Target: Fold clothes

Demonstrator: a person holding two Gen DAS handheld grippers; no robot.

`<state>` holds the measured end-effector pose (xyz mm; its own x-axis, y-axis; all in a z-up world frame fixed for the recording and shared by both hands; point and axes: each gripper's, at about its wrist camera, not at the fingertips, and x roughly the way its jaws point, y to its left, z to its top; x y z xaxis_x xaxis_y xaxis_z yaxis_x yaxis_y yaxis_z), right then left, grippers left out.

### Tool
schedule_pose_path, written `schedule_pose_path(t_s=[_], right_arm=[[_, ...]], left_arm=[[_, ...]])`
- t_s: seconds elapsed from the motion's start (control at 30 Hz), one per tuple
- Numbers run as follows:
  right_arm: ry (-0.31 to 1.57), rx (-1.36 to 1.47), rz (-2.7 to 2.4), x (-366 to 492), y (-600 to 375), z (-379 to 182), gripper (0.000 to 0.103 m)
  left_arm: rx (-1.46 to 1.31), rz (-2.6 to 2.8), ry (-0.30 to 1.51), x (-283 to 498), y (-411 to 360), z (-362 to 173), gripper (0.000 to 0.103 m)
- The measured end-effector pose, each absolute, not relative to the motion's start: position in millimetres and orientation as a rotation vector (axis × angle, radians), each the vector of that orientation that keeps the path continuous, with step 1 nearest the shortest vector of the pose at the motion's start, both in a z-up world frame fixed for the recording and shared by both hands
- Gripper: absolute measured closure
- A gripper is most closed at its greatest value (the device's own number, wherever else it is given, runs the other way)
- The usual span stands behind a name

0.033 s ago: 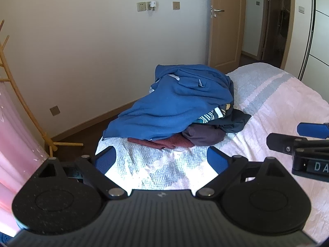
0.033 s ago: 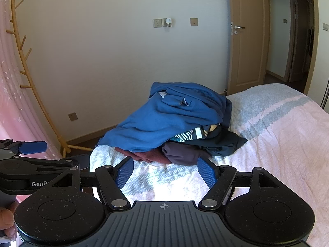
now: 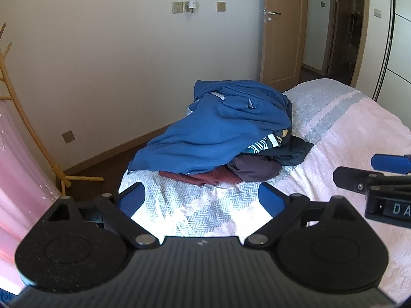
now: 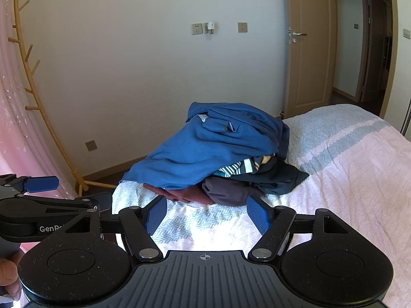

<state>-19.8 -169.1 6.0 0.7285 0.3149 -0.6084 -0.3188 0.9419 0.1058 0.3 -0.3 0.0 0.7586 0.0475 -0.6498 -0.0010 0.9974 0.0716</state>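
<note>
A heap of clothes lies on the bed corner, topped by a big blue garment [image 3: 226,128] [image 4: 218,146]. Under it show a striped piece [image 3: 262,145] [image 4: 235,168], a dark grey piece [image 3: 254,168] [image 4: 231,192], a dark teal piece [image 4: 277,179] and a maroon piece [image 3: 205,177] [image 4: 185,195]. My left gripper [image 3: 201,201] is open and empty, above the bedspread short of the heap. My right gripper [image 4: 205,214] is open and empty, likewise short of the heap. Each gripper shows at the edge of the other's view.
The bed [image 3: 346,133] has a pink and grey-white cover. A wooden coat rack [image 4: 33,95] and pink curtain [image 4: 10,128] stand at left. A white wall with sockets [image 3: 177,7] is behind, a door [image 4: 308,51] at right.
</note>
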Motion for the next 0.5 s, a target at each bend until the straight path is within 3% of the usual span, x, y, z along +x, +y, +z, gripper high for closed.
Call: schedule_pose_path(t_s=[0.5], right_arm=[[0.658, -0.004, 0.349, -20, -170, 1, 0.031]], left_arm=[[0.041, -0.004, 0.721, 2, -1, -3, 0.01]])
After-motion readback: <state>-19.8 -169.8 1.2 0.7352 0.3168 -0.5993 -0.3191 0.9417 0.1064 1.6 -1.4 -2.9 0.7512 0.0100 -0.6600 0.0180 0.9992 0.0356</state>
